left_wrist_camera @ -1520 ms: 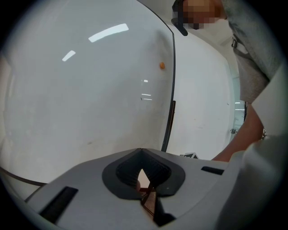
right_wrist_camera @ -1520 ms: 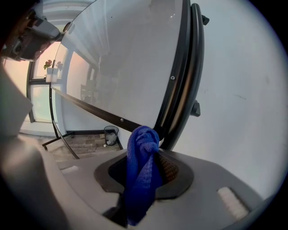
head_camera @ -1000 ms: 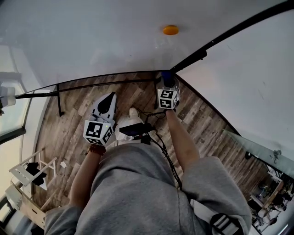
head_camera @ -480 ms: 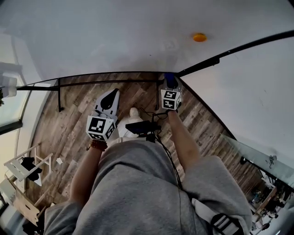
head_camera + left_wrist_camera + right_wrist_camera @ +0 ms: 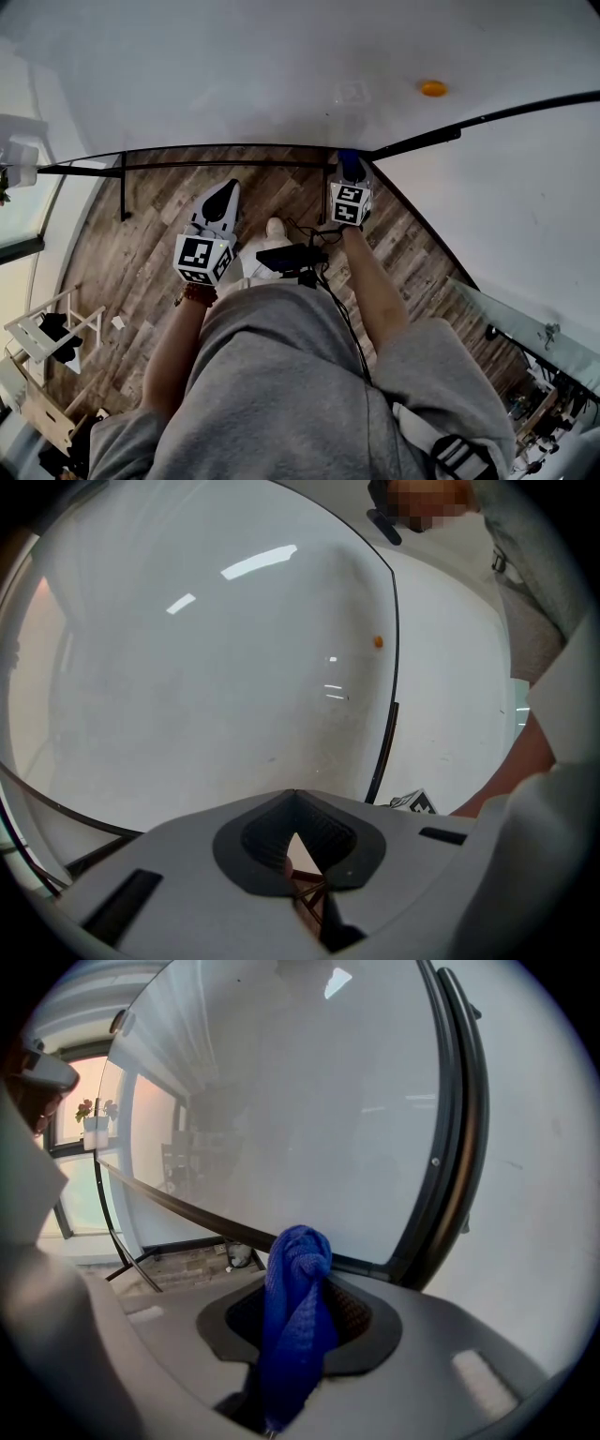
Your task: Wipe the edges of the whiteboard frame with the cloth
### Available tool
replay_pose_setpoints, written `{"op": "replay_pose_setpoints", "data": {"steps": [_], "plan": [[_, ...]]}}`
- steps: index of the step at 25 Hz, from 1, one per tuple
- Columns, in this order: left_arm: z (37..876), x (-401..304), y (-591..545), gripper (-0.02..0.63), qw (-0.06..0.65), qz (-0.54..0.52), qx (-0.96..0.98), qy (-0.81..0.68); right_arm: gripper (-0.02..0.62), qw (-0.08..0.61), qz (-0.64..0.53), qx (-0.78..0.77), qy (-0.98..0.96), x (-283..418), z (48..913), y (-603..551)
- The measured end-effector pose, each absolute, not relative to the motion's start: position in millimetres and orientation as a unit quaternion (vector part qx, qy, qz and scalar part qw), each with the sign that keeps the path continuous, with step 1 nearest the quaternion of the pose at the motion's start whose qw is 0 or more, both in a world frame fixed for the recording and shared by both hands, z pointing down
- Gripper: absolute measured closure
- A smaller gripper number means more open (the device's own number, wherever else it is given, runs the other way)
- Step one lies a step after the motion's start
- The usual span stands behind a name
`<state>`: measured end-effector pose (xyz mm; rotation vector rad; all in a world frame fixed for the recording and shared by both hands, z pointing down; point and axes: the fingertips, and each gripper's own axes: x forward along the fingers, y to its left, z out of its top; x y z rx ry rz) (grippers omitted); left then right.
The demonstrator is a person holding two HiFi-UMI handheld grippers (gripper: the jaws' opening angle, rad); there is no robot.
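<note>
grey sweatshirt (image 5: pixel 281 375), brown wristband (image 5: pixel 195 296), black cable (image 5: pixel 339 319), white left hand-held gripper (image 5: pixel 223 193), black-and-white marker cube (image 5: pixel 202 260)

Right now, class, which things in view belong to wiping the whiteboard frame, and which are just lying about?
Belong to the job: blue cloth, clamped in the right gripper; black frame; whiteboard.

Just lying about: orange magnet on the board; white rack and cardboard box on the floor.
</note>
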<state>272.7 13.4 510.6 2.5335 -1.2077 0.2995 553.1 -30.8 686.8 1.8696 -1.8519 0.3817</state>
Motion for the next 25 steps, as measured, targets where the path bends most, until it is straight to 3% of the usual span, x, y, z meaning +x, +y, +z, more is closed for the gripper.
{"op": "replay_pose_setpoints", "data": {"steps": [25], "plan": [[509,238,-3,0.597,0.164,0.111,0.879,-0.433,0.468,0.224,0.160,0.670,-0.689,498,681,-42]]}}
